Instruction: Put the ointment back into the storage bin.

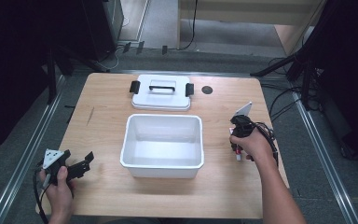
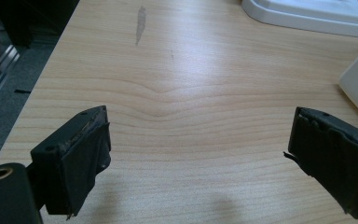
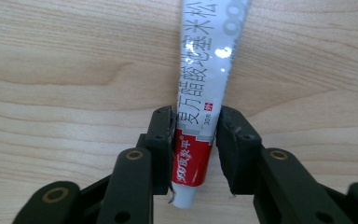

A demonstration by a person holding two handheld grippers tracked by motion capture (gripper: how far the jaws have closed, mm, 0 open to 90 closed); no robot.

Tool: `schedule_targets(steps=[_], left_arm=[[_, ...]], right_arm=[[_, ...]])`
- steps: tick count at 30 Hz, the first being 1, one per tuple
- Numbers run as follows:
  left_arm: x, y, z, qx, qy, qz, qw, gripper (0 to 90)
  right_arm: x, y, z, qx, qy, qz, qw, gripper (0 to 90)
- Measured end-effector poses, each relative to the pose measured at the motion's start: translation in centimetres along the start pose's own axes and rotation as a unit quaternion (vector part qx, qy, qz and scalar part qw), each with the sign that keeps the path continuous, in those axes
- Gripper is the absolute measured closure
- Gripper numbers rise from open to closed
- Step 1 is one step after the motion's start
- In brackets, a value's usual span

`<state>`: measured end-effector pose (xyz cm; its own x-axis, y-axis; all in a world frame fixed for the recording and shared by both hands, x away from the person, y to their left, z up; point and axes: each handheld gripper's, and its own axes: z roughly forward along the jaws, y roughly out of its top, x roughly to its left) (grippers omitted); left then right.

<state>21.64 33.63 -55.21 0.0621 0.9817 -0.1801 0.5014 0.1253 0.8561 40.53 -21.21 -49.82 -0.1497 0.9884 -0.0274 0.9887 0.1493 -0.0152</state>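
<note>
Toothpaste-style tube point(image 3: 200, 116) is what I'm handling, so going left to right: my left gripper point(image 2: 200, 154) hangs with jaws spread wide over bare table point(image 2: 177, 84), holding nothing; the white bin point(image 1: 162, 140) sits mid-table, its lid point(image 1: 161, 92) behind it; right of the bin, my right gripper point(image 3: 195, 135) pinches the tube near its capped end. I judge it light, soft and slick; gripping near the stiffer cap shoulder avoids squeezing paste.

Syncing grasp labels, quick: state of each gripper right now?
Left gripper: open, nothing between its jaws, over bare wood.
Right gripper: shut on the white-and-red ointment tube, clamped near its cap end.
</note>
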Motion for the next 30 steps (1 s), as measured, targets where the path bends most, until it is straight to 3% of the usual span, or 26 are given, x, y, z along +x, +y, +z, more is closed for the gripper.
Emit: schedule_targets(steps=[14,21,30], left_arm=[[0.0,0.0,0.0,0.000,0.000,0.000,1.0000,6.2],[0.0,0.0,0.0,0.001,0.000,0.000,1.0000,6.2],[0.0,0.0,0.0,0.001,0.000,0.001,1.0000,6.2]], right_arm=[[0.3,-0.2,0.2,-0.011,-0.017,-0.033,0.9993,72.2],[-0.2,-0.5,-0.6,-0.024,0.005,-0.051,0.9984,72.3],[0.0,-1.0,-3.0,-0.043,0.020,-0.073,0.9963,72.5]])
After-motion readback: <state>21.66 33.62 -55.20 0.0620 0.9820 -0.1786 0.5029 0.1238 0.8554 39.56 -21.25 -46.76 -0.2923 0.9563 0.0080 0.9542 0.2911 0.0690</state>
